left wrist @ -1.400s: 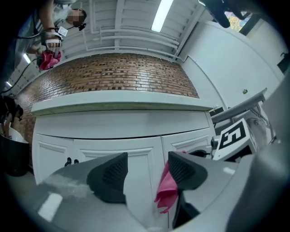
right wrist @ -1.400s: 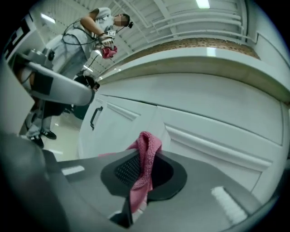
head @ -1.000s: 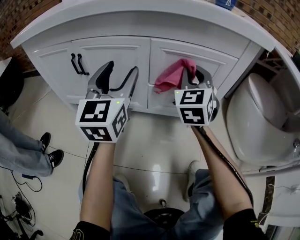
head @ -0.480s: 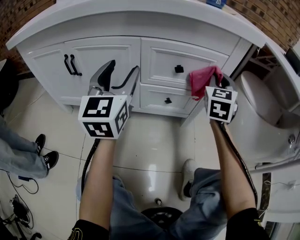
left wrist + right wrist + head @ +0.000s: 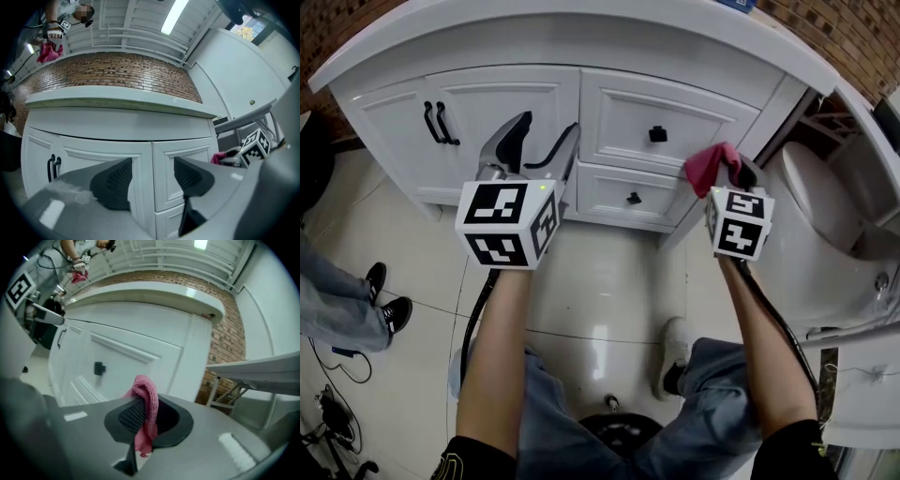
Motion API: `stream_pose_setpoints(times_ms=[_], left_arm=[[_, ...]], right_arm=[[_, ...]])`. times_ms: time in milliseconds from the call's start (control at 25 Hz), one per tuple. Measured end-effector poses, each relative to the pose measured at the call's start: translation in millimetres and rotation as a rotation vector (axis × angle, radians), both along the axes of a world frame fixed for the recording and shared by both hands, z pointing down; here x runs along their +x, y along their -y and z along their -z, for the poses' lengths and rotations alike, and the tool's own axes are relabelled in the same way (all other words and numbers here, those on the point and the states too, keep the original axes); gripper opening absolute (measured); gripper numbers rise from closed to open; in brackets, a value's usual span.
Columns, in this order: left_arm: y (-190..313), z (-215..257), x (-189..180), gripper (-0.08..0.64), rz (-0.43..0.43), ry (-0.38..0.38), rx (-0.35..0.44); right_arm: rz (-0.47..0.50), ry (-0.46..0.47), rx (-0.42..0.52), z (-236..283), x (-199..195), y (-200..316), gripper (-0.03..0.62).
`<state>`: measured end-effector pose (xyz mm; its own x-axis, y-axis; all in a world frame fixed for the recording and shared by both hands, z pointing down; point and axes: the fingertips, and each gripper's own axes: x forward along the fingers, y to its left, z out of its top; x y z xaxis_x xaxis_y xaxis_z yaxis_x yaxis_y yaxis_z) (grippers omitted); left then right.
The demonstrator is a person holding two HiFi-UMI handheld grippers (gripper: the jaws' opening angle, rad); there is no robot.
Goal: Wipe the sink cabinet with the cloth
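Note:
The white sink cabinet (image 5: 534, 103) fills the top of the head view, with two doors at the left and two drawers at the right. My right gripper (image 5: 724, 169) is shut on a pink cloth (image 5: 710, 164), held just off the cabinet's right front corner beside the drawers. In the right gripper view the pink cloth (image 5: 146, 411) hangs bunched between the jaws, with the drawer front (image 5: 122, 362) close ahead. My left gripper (image 5: 542, 148) is open and empty, pointing at the seam between door and drawers; its jaws frame the cabinet (image 5: 150, 154).
A white toilet (image 5: 825, 234) stands right of the cabinet, close to my right arm. Black handles (image 5: 434, 122) mark the left doors, black knobs (image 5: 657, 135) the drawers. Another person's legs and shoes (image 5: 380, 300) stand at the left on the tiled floor (image 5: 600, 281).
My right gripper has carried the pink cloth from the middle of the drawer fronts rightward to the cabinet's right corner. The left gripper has hardly moved.

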<state>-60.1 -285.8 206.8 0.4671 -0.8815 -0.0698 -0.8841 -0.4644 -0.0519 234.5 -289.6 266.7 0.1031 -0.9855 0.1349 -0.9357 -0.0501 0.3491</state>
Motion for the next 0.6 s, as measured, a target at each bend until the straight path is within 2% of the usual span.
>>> stream_pose_setpoints(times_ms=[160,320,480,600], left_arm=[[-1,-4,0,0.281,0.01,0.024,-0.004],[-5,-2,-12,0.281,0.028,0.071,0.012],[-8,0,-31,0.282,0.054,0.062,-0.005],[-15,11,-39,0.282,0.064,0.028,0.007]], right_arm=[[0.199,0.073,-0.04,-21,-93,8,0.025],[0.34,0.1,-0.032,-25,-171,27,0.025],[0.422,0.09,-0.045,-35,-231,45,0.025],[0.418,0.059,-0.053,-48,-247,57,0.025]])
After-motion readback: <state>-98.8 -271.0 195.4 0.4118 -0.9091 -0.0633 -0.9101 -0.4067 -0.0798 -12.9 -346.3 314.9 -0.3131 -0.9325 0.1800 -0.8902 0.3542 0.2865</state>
